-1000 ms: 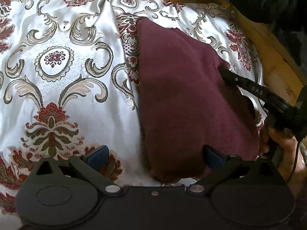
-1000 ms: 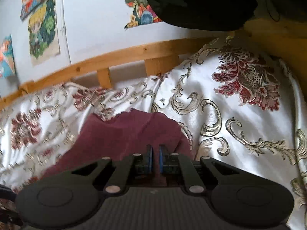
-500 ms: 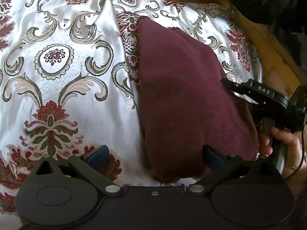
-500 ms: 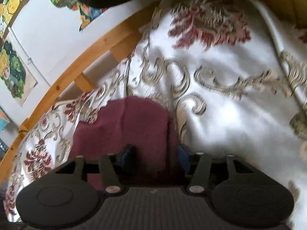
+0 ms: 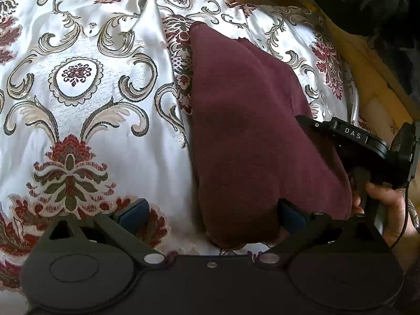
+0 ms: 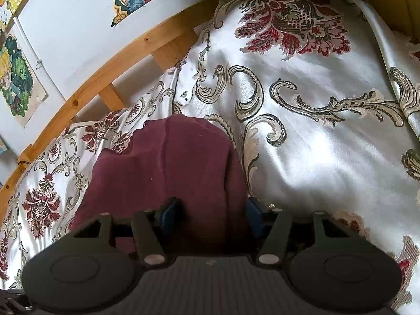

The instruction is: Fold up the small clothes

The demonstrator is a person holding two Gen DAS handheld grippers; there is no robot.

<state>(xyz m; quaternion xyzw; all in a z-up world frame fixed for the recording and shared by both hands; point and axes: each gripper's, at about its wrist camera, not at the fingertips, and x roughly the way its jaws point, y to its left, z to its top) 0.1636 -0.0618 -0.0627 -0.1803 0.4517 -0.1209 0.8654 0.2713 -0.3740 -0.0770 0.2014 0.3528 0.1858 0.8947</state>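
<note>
garment: the maroon garment [image 5: 249,131] lies folded lengthwise on the patterned bedspread [image 5: 78,131], a long narrow strip with its near end between the left gripper's fingers and its far end toward the wooden bed rail [image 6: 86,89].
left gripper: the left gripper [image 5: 210,215] stands wide open, low over the near end of the cloth; its right pad [image 5: 288,214] is against the cloth's edge, the left pad over bare bedspread, nothing pinched.
right gripper: the right gripper [image 6: 210,210] has just been opening; its jaws now sit half spread with the garment's edge between them and the pads not pressing (it looks like a release, not a fresh grip).
step in hand: judged to be letting go after a fold and settling the cloth.
doing it well: the person would do best to lift the right fingers clear without snagging the top layer, then take both near corners evenly so the next fold lands square.
edges: the far end shows an uneven, stepped edge where layers do not line up; worth smoothing first.
open room: a broad stretch of bedspread lies free beside the garment in the left wrist view; on the other side the bed's wooden frame is near, so moves should go toward the open stretch.
risk: the satin looks slippery, so the garment may slide if dragged.
</note>
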